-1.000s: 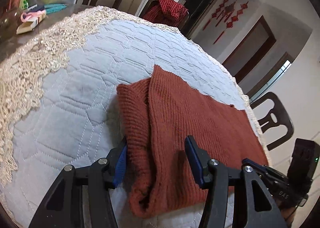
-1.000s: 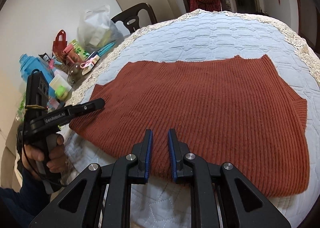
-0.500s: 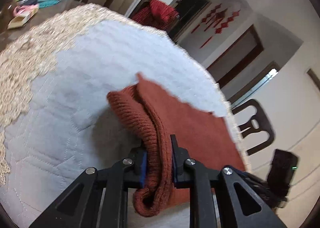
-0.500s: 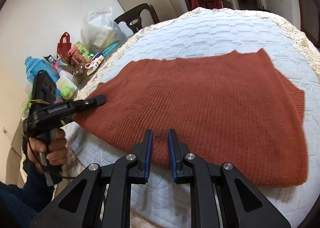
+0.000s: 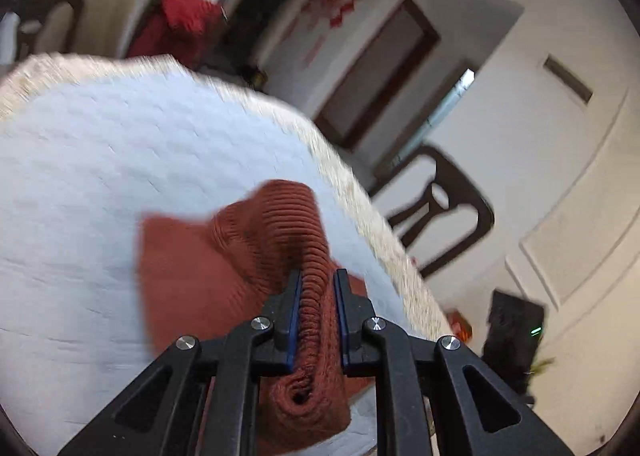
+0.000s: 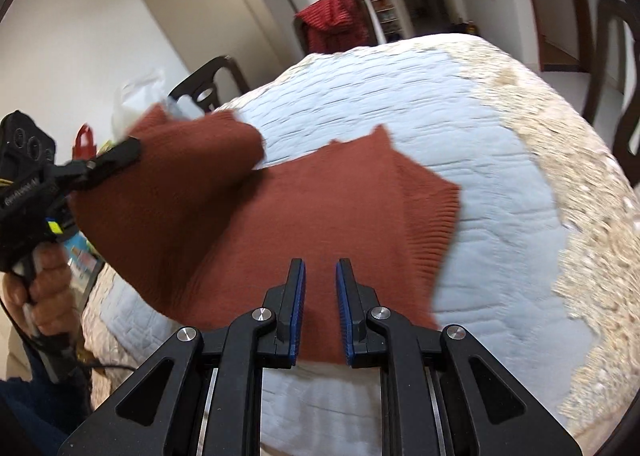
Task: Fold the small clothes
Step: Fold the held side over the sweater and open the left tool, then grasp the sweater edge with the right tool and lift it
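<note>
A rust-red knit sweater (image 6: 320,208) lies on the quilted pale-blue table cover (image 6: 440,104). My left gripper (image 5: 316,276) is closing its jaws on a bunched fold of the sweater's left side (image 5: 316,320), and the pads press on the knit. That side is lifted off the table and swung over the sweater's body; the right wrist view shows the left gripper (image 6: 128,148) holding it up. My right gripper (image 6: 320,266) hovers over the sweater's near hem. Its jaws are nearly shut, with a narrow gap and no fabric visibly pinched.
The cover's lace border (image 6: 580,196) marks the round table's edge. Dark chairs stand around it (image 5: 452,208) (image 6: 208,80), one draped in red cloth (image 6: 336,20). A white bag (image 6: 136,96) and small clutter sit at the far left. A hand (image 6: 44,284) holds the left gripper.
The left jaws closed on the sweater's left edge, then lifted it and carried it across over the body. The right gripper slid right along the near hem, its jaws unchanged.
</note>
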A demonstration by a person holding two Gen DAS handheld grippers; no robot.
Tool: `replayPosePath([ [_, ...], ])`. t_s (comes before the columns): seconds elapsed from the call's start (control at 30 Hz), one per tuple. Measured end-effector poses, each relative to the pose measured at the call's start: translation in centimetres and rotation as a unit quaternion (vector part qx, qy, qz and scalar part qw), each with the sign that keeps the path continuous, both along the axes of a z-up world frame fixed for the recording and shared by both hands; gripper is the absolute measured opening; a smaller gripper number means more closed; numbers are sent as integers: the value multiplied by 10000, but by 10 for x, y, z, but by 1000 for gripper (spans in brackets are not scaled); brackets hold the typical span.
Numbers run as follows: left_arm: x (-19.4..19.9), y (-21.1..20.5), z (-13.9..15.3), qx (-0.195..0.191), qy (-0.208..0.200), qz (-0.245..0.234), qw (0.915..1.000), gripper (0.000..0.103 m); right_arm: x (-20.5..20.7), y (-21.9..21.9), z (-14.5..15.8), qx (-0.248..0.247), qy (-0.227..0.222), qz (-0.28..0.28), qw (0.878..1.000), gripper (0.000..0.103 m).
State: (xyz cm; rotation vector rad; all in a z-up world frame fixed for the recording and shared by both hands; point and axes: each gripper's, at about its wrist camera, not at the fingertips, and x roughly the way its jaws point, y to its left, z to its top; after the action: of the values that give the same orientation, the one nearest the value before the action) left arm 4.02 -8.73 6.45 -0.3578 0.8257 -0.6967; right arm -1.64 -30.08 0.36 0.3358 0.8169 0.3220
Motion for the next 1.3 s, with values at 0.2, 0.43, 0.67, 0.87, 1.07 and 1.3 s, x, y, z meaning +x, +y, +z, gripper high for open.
replayPosePath([
  [0.2, 0, -41, -38, 391, 296, -557, 9972, 18, -8, -16, -4, 177, 83, -125, 9997, 16],
  [0.43, -12, 6, 5, 259, -340, -18, 9991, 26, -9, -21, 3, 939, -31, 75, 9955, 42],
  [0.67, -8, 54, -19, 760, -228, 768, 9939, 28, 15, 5, -5, 1592, 311, 604, 9849, 50],
  [0.87, -13, 52, -40, 1065, -214, 785, 9910, 29, 39, 18, -22, 1661, 754, 685, 9808, 50],
  [1.07, -12, 45, -43, 1235, -341, 776, 9887, 35, 53, 28, -19, 1440, 733, 694, 9844, 50],
  [1.3, -11, 43, -45, 1355, -382, 779, 9870, 37, 60, 37, -19, 1285, 663, 710, 9869, 35],
])
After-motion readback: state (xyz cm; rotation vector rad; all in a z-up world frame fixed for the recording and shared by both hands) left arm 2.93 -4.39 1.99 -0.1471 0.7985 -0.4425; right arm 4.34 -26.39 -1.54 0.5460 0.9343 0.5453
